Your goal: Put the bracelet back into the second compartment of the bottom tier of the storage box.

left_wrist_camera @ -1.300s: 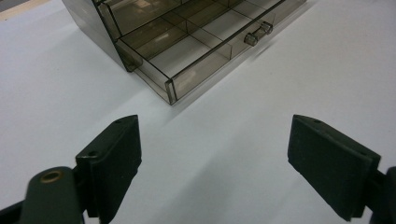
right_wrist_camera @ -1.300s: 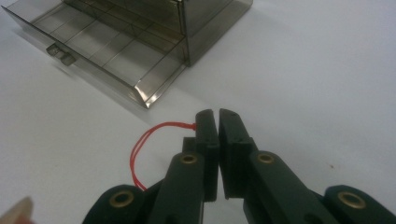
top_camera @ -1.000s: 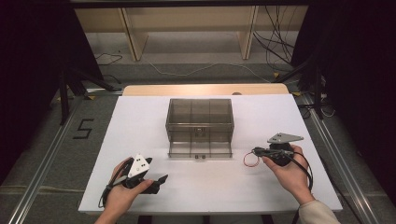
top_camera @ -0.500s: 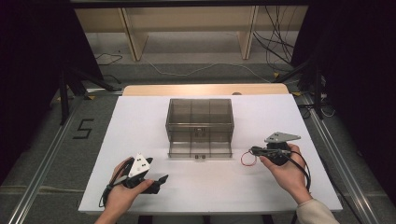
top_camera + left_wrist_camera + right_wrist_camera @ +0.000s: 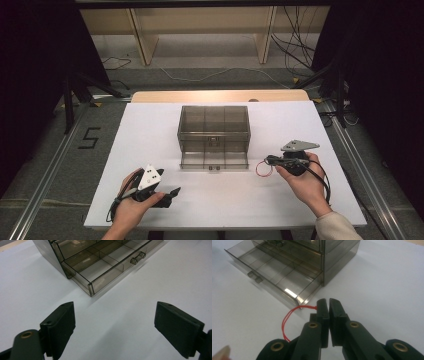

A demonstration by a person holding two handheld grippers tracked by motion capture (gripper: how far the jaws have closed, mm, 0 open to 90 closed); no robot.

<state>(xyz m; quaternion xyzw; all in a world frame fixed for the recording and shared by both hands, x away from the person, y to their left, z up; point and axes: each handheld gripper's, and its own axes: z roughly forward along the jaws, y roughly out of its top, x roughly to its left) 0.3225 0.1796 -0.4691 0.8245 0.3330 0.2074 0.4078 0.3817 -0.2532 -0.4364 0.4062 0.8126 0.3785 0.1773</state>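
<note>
Left hand (image 5: 131, 202) at the near left of the white table (image 5: 150, 125), wrapped around the left gripper (image 5: 115, 327); jaws spread wide and holding nothing, bare tabletop between them, tips aimed toward the drawer unit from its front left corner.

Centre: smoky transparent drawer unit (image 5: 213, 131) standing on the table, divided into compartments; bottom drawer (image 5: 214, 159) pulled out toward the near edge, two small knobs (image 5: 137, 258) on its front, nothing visible in its compartments.

Right of the drawer, just beside its front right corner: red rubber band (image 5: 263, 168), a thin loop pinched at one end between the jaws of the right gripper (image 5: 328, 305), the rest curving down beside the tool. Jaws closed to a narrow slit on the band. Right hand (image 5: 302, 182) gripping the tool, grey three-cornered plate (image 5: 299, 145) on top, cable (image 5: 320, 175) looping back over the wrist.
</note>
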